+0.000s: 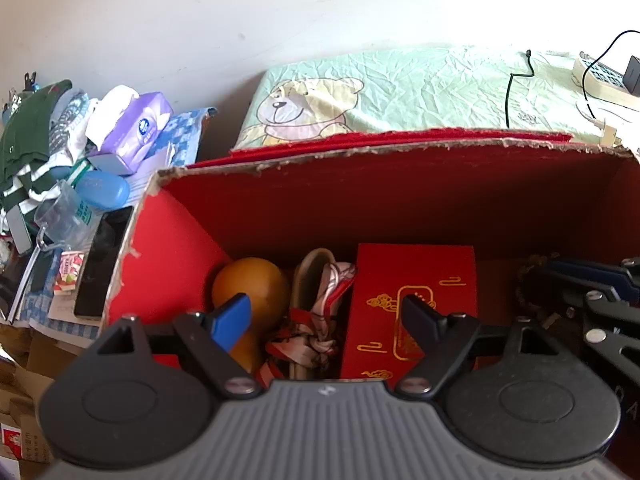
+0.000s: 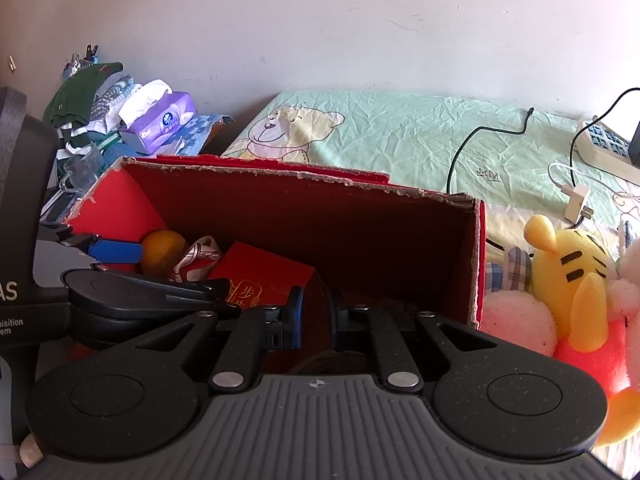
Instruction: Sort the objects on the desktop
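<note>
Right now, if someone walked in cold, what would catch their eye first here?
The big red cardboard box with torn edges fills the middle, holding an orange gourd at its left end beside a red gift box with gold print. The left claw hangs open over them. Outside the box's right wall sits a yellow striped plush tiger.

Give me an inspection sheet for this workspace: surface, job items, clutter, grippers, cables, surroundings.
Surface: bear-print green sheet.
Job's things: open red cardboard box holding an orange gourd, a red gift box and a knotted ribbon bundle.
Clutter: tissue pack, folded clothes, phone, tiger plush.
Grippers: left gripper open over the box; right gripper narrowly parted, contents unclear.
Cables: black cable, power strip.
Surroundings: white wall.
</note>
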